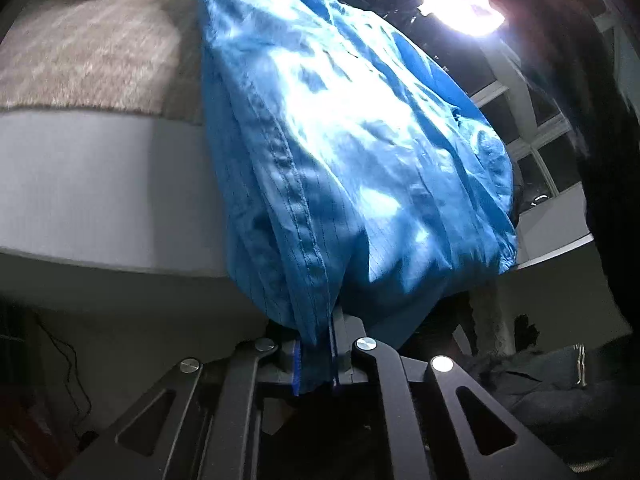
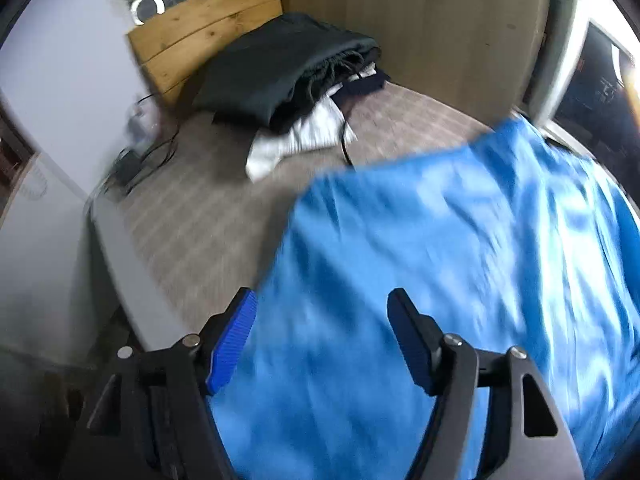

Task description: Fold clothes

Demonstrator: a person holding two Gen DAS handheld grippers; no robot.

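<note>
A bright blue garment (image 1: 344,152) with a stitched hem hangs off the edge of the bed in the left wrist view. My left gripper (image 1: 316,360) is shut on its lower hem corner, with cloth sticking out below the pads. In the right wrist view the same blue garment (image 2: 440,264) spreads, blurred, over the striped bedcover (image 2: 208,224). My right gripper (image 2: 324,332) hovers above it, jaws wide apart, blue pads bare, nothing pinched between them.
A stack of folded dark clothes (image 2: 280,72) on a white piece (image 2: 300,136) lies at the head of the bed by the wooden headboard (image 2: 200,36). A black cable (image 2: 344,140) trails beside it. Dark windows (image 1: 520,112) and a bright lamp (image 1: 460,4) stand beyond the bed.
</note>
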